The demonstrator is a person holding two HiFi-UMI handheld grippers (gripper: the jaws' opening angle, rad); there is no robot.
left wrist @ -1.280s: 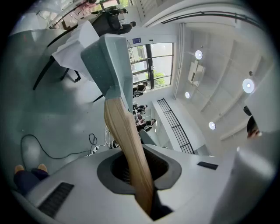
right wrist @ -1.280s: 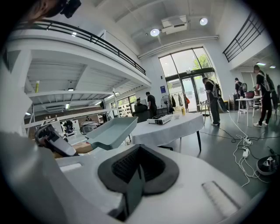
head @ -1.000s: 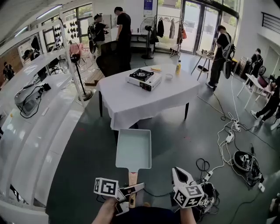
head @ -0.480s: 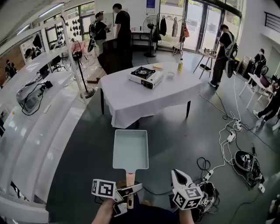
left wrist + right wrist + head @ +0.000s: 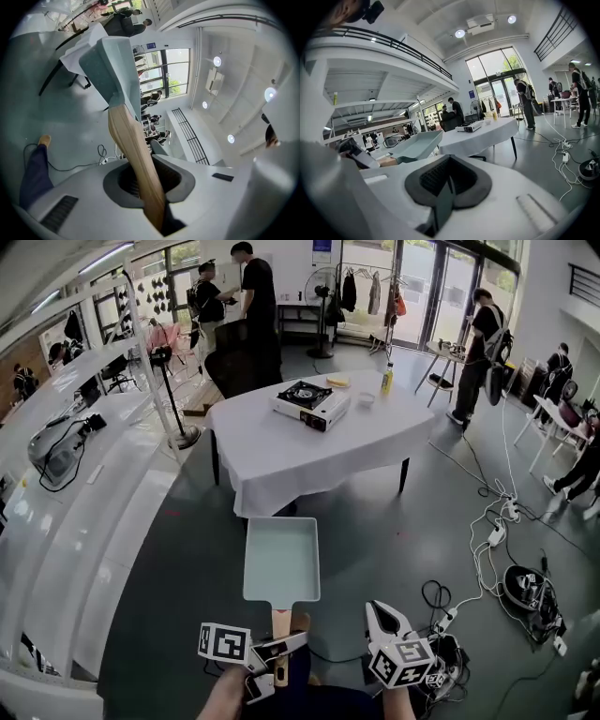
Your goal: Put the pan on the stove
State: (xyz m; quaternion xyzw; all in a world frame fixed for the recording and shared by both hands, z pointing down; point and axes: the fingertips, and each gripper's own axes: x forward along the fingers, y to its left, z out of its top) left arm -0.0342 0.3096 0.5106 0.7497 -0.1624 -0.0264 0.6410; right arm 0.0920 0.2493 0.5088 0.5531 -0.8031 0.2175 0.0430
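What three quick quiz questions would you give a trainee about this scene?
1. True or false: the pan already sits on the stove.
2. Which gripper grips the pan's handle? A left, B right, C both.
3. Fill in: the stove stands on a ____.

Key: 1 false, the pan is carried over the floor. 2 A, the left gripper. 3 table.

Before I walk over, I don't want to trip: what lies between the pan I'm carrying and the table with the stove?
Between pan and table, only bare grey floor, in the head view; the cables lie off to the right.
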